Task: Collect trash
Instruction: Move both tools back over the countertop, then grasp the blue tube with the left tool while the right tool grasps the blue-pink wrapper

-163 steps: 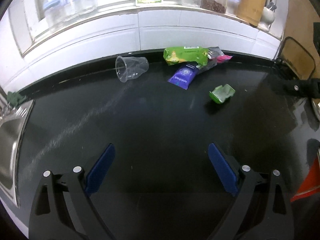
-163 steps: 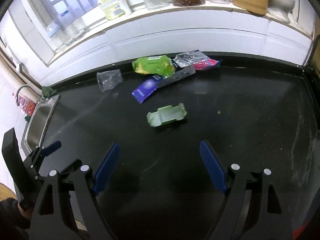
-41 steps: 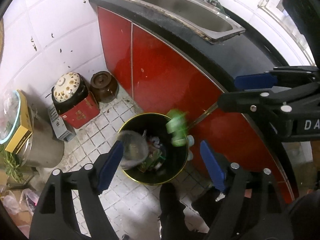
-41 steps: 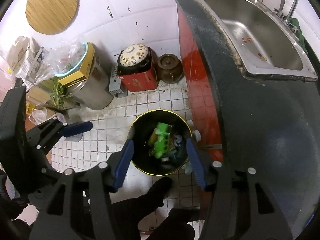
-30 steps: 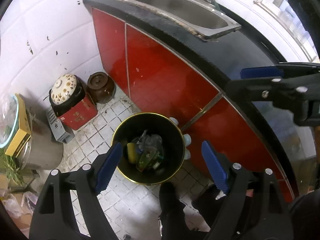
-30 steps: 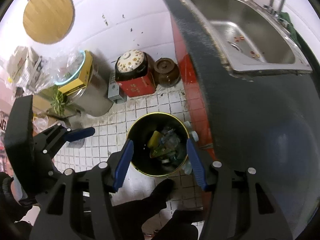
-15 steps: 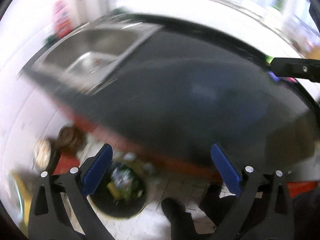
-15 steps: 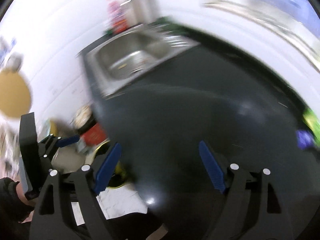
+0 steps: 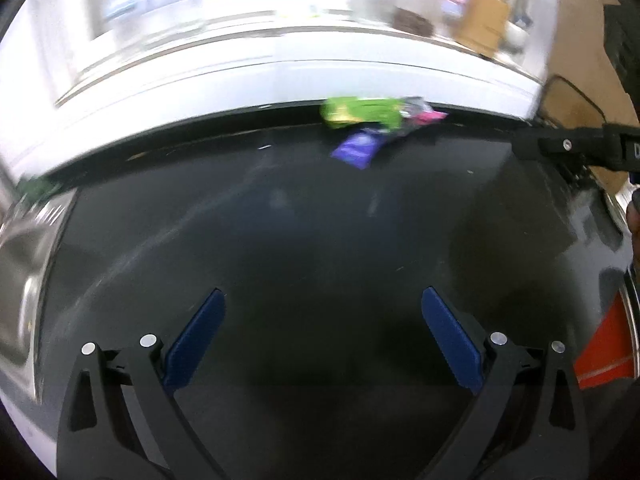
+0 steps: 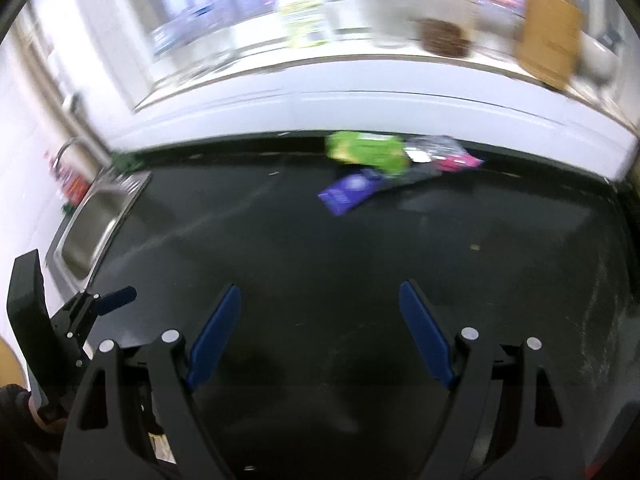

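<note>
Both your left tongs (image 9: pixel 322 338) and right tongs (image 10: pixel 320 334) stand wide apart with nothing between them, above the black tabletop (image 10: pixel 360 260). The trash lies well ahead by the back wall: a green packet (image 10: pixel 366 151), a purple wrapper (image 10: pixel 350 192) and a pink-and-silver wrapper (image 10: pixel 448 158), overlapping.

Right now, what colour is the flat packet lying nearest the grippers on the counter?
Purple, with a paler round mark. The packet shows best in the right wrist view.
</note>
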A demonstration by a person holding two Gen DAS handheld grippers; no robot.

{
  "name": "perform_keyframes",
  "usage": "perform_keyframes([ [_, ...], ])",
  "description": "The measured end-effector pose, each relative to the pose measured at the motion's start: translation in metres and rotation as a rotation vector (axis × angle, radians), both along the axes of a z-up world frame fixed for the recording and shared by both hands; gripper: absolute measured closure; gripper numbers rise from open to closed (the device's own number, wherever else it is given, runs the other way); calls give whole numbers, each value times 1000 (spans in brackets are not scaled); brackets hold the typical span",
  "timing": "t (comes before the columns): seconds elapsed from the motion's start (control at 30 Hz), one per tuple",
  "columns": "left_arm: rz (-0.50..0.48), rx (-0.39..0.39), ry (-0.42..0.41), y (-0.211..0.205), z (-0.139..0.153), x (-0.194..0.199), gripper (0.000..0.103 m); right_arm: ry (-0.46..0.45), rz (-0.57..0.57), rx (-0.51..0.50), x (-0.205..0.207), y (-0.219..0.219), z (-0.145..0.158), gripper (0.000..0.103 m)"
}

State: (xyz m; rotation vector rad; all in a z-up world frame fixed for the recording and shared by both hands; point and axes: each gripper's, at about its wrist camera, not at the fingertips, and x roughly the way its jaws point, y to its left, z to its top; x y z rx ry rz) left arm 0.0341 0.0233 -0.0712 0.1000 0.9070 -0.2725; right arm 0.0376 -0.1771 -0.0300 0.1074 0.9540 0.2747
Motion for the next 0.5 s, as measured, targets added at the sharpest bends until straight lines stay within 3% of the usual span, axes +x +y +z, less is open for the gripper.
perform_keyframes([
  [0.27, -75, 46, 5, -54, -5, 60, 7, 3, -72, 27, 30, -61, -5, 24],
  [0.5, -100, 100, 2, -79, -21, 126, 7, 52, -94, 79, 91, -82, -26, 24],
])
